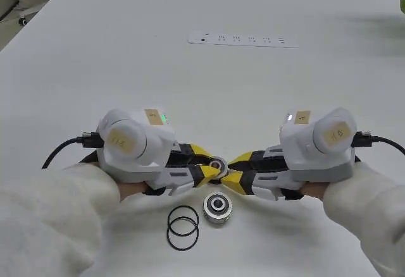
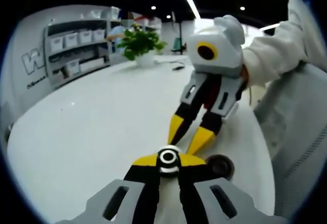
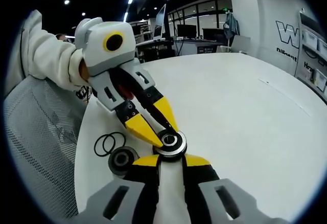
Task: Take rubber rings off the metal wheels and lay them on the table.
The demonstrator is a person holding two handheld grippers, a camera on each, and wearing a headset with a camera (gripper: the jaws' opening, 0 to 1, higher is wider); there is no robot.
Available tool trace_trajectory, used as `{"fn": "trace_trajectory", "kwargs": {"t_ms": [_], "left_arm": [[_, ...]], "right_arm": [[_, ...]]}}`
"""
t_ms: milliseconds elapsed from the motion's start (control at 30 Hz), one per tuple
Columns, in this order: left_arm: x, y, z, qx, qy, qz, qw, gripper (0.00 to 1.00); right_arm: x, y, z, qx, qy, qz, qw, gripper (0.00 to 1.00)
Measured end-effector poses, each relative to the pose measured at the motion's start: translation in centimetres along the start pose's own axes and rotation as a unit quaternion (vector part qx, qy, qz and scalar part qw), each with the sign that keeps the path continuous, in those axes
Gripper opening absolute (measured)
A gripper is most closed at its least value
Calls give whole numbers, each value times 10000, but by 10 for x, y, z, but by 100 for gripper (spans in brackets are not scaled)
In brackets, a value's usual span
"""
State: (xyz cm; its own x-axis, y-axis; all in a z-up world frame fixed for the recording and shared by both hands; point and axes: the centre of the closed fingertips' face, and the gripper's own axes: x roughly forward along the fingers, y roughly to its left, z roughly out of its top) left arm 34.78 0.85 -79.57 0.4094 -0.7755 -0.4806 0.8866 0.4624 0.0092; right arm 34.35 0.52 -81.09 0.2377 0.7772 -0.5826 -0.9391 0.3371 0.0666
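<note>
The left gripper [image 1: 209,170] reaches in from the left, its jaws pinching a metal wheel [image 1: 218,164] over the counter [image 1: 253,87], the wheel's flat face turned upward. The right gripper [image 1: 233,172] meets that wheel head-on from the right, equally near. Its jaws are nearly together at the rim, and whether they grip cannot be told.

Two round silver metal wheels: one wheel [image 1: 218,165] sits between the gripper tips, and the other wheel [image 1: 217,205] lies on the white worktop [image 1: 190,93] nearer the person. Two thin black rubber rings [image 1: 183,226] lie overlapping just left of it. There are two yellow-tipped white grippers, the left gripper [image 1: 211,167] and the right gripper [image 1: 231,167]. One flat white power strip [image 1: 243,38] lies far across the worktop. One green leafy plant [image 2: 139,42] stands at the far right.
</note>
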Motion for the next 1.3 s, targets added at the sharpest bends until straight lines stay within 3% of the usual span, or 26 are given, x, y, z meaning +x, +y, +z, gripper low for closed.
{"fn": "trace_trajectory", "kwargs": {"t_ms": [167, 533, 733, 800, 967, 1300], "left_arm": [[0, 0, 0, 5, -2, 7, 10000, 14], [0, 0, 1, 0, -15, 20, 10000, 14], [0, 0, 1, 6, -20, 29, 10000, 14], [0, 0, 1, 4, -21, 34, 10000, 14], [0, 0, 1, 16, -22, 31, 10000, 14], [0, -1, 1, 90, -8, 18, 10000, 14]], "right_arm": [[0, 0, 0, -169, 59, -18, 9998, 12], [0, -1, 0, -182, 108, -31, 9998, 11], [-1, 0, -2, -110, 165, -11, 9998, 6], [-2, 0, -5, -139, 217, -14, 9997, 0], [-2, -2, -3, -98, 198, -49, 9997, 0], [-6, -8, -3, 668, 119, -53, 9977, 0]]}}
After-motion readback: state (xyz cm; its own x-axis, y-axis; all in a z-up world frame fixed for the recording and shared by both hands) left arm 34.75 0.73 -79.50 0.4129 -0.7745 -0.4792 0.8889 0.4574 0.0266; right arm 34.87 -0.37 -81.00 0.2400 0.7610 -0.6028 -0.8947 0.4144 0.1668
